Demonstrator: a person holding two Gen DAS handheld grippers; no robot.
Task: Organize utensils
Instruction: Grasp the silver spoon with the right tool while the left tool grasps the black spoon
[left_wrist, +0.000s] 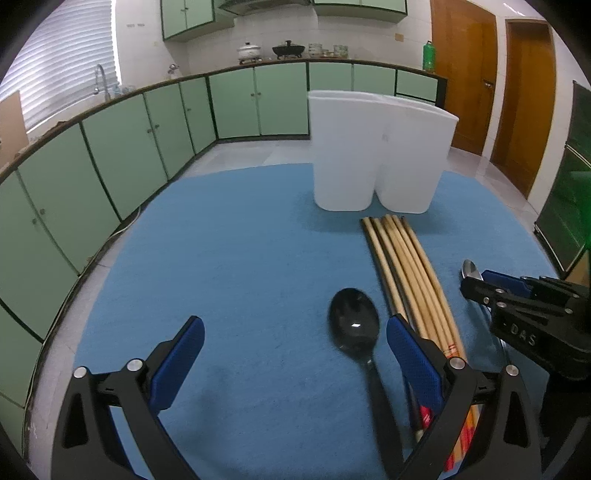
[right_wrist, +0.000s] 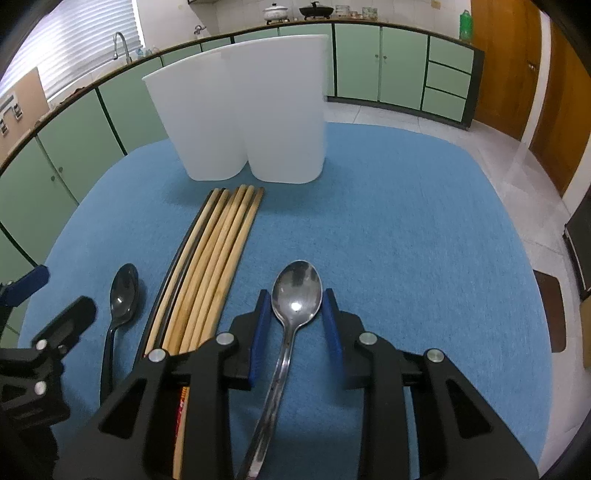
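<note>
A steel spoon (right_wrist: 296, 295) lies on the blue mat (right_wrist: 406, 240), handle toward me. My right gripper (right_wrist: 295, 308) straddles the spoon's bowl and neck, jaws narrowly apart, with thin strips of mat showing on both sides. A black spoon (left_wrist: 354, 325) lies left of a bundle of wooden chopsticks (left_wrist: 406, 266). My left gripper (left_wrist: 295, 332) hangs wide open over the black spoon, which sits near the right-hand finger (left_wrist: 410, 350). The right gripper (left_wrist: 487, 286) shows at the right edge of the left wrist view. Two white tubs (right_wrist: 251, 110) stand at the chopsticks' far ends.
The mat covers a round table whose edge (left_wrist: 92, 266) drops to a tiled floor. Green kitchen cabinets (left_wrist: 147, 147) curve behind, and wooden doors (left_wrist: 480, 81) stand at the right. A brown chair seat (right_wrist: 550, 314) sits beyond the mat's right edge.
</note>
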